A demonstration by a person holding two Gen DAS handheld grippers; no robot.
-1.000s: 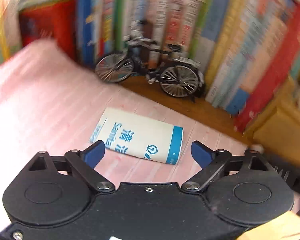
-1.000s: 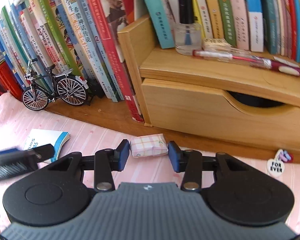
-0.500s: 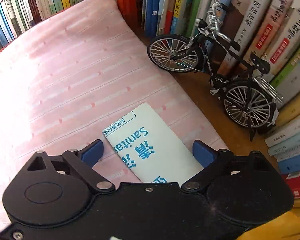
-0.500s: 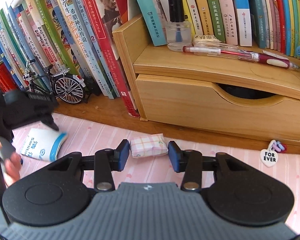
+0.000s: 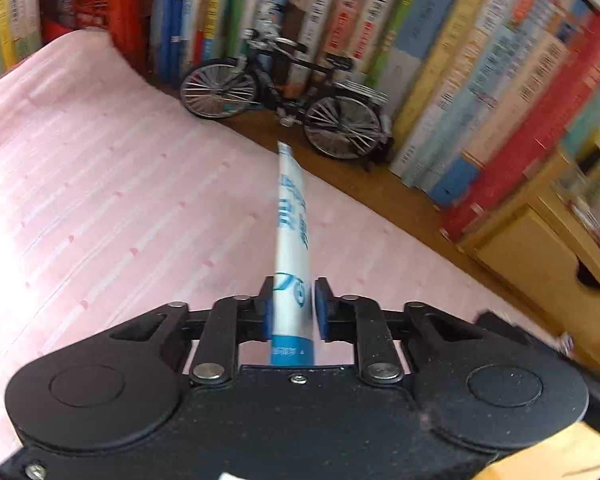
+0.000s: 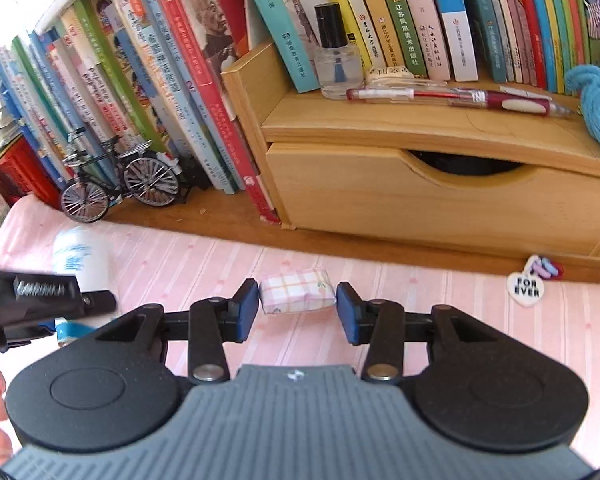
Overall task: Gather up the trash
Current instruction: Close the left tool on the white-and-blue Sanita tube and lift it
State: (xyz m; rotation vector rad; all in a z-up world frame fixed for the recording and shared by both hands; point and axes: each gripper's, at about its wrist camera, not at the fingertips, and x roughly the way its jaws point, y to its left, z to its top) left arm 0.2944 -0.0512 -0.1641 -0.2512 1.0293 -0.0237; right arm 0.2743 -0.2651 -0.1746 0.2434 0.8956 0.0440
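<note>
the left gripper [image 5: 291, 310] has just closed its blue fingers [image 5: 265, 312] on a flat white and blue packet [image 5: 292, 248], pinching it at its blue-banded end so it stands on edge and sticks out ahead, above a pink striped cloth [image 5: 100, 200] that covers the counter. in the right wrist view the same packet [image 6: 85, 264] shows at the left edge of the cloth, blurred, clamped in the left gripper [image 6: 60, 300]. the right gripper [image 6: 297, 307] has its fingers [image 6: 247, 306] spread either side of a small checked folded packet [image 6: 298, 291] lying on the cloth near the middle; the pads stand just beside its ends, and whether they touch it cannot be told. along the back edge stand a model bicycle [image 6: 120, 184], a row of books [image 6: 160, 80] and a wooden drawer box [image 6: 440, 196]
</note>
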